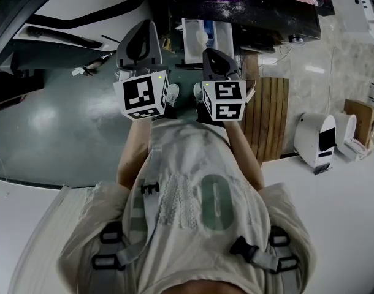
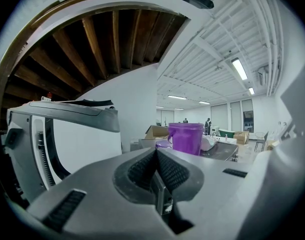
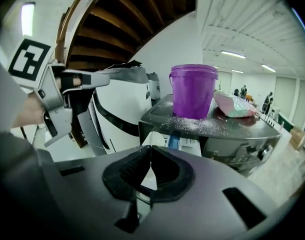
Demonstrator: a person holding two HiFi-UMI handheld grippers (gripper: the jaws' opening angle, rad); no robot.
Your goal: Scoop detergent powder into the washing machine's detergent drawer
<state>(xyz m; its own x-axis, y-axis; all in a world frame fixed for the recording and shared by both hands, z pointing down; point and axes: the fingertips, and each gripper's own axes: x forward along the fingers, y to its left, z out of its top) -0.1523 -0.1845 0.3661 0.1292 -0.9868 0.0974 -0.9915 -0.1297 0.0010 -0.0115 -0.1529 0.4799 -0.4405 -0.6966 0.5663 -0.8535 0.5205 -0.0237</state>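
Purple bucket (image 3: 193, 91) is standing upper centre in the right gripper view on the dark washing machine (image 3: 242, 129), with the detergent drawer (image 3: 176, 142) hanging open just below at frame centre; I am holding left gripper (image 2: 156, 154) and right gripper (image 3: 149, 151) both pressed shut on nothing. Judging this as the reach-in, I am planning to spread one pair of jaws early and carry level, since powder (image 3: 192, 124) is lying scattered on the machine top. Counting: one bucket, one pastel bag (image 3: 236, 105), one drawer, two grippers, no scoop showing.
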